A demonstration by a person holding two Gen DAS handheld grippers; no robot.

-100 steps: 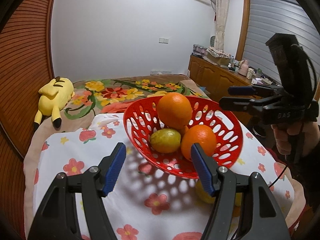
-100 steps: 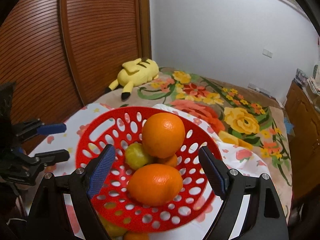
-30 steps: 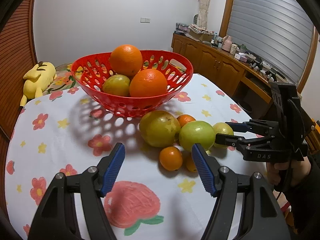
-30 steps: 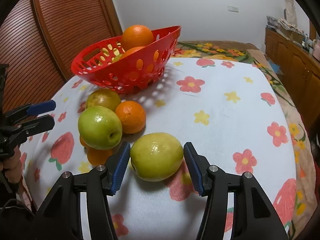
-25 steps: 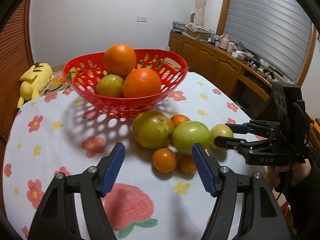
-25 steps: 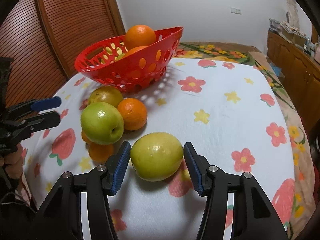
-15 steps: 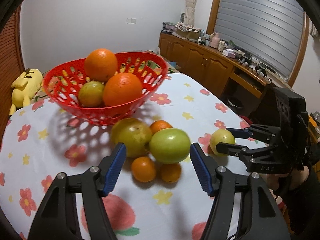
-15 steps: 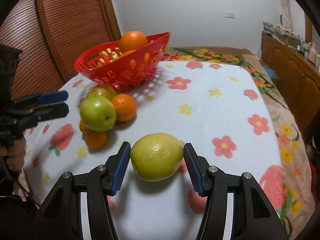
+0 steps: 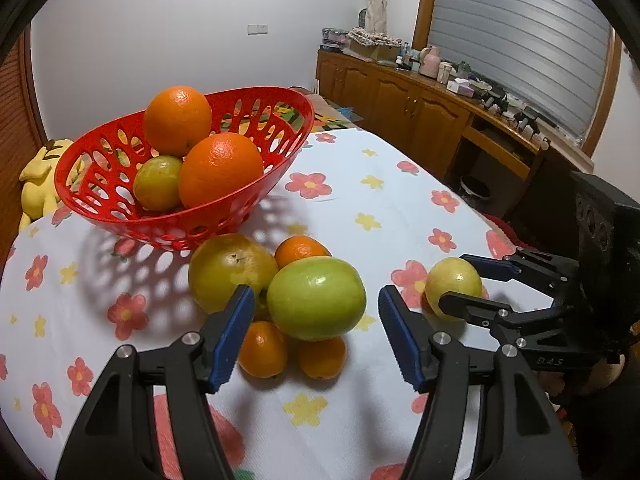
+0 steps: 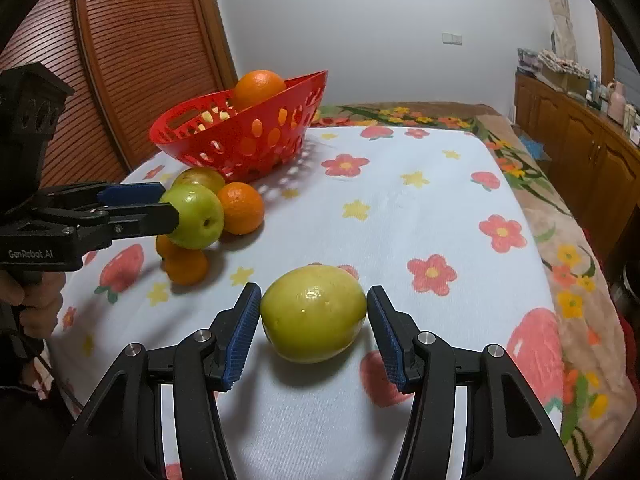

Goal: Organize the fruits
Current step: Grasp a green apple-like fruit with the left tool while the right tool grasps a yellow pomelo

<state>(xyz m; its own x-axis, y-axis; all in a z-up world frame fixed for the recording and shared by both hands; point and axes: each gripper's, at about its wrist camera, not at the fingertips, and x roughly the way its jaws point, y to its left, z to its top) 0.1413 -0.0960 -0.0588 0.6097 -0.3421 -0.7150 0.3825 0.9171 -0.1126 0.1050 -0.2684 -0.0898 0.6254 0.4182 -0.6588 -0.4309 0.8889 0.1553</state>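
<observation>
A red basket (image 9: 280,152) (image 10: 256,148) holds two oranges (image 9: 220,168) and a green fruit (image 9: 157,181). In front of it lie a green apple (image 9: 316,300) (image 10: 198,216), a yellow-green pear (image 9: 230,268), and several small oranges (image 9: 262,350). My left gripper (image 9: 316,332) (image 10: 166,202) is open, its fingers on either side of the green apple. My right gripper (image 10: 314,328) (image 9: 460,284) brackets a yellow-green fruit (image 10: 314,312) (image 9: 452,286) resting on the flowered tablecloth (image 9: 360,200), with small gaps at both pads.
A yellow plush toy (image 9: 36,184) lies behind the basket. A wooden sideboard (image 9: 420,120) with clutter stands at the right. A slatted wooden door (image 10: 120,60) is at the left, a flowered bedspread (image 10: 440,120) beyond the table.
Both grippers dropped from above the basket to the loose fruit. The left gripper moved in around the green apple. The right gripper pulled the yellow-green fruit away from the pile.
</observation>
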